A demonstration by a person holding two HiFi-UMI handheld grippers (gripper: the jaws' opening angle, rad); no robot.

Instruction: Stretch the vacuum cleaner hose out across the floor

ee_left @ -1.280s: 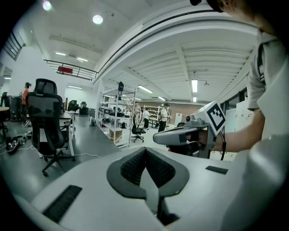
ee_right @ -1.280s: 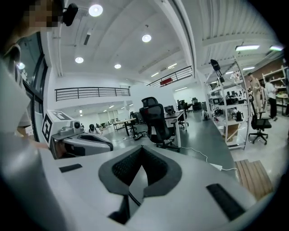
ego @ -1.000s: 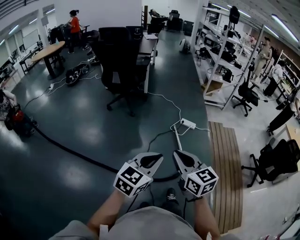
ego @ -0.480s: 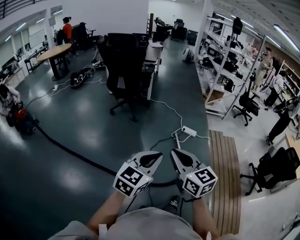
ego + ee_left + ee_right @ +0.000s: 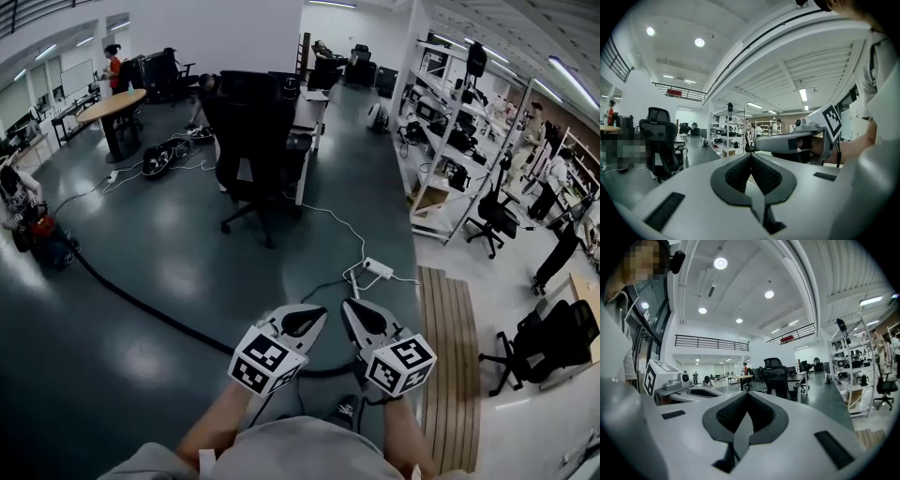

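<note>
Dark green glossy floor (image 5: 159, 187) fills most of the head view and mirrors the ceiling lights. White shelving (image 5: 450, 112) lines the right side, and a strip of wooden boards (image 5: 452, 356) lies near right. A black office chair (image 5: 251, 122) stands at a desk in the middle distance, with a round table (image 5: 112, 103) far left.

The black hose (image 5: 150, 311) lies on the floor. It runs from a red and dark shape (image 5: 42, 239) at the far left, too small to make out, to the near ground below my tools. Its near end is hidden behind them.

Only the head view shows the hose. My two gripper views look level across the room at the ceiling, a railed balcony (image 5: 712, 342) and the chair.

My left gripper (image 5: 315, 311) and right gripper (image 5: 348, 305) sit side by side. Each has its pads pressed together with nothing between them.

A white power strip (image 5: 377, 269) lies just beyond them.
</note>
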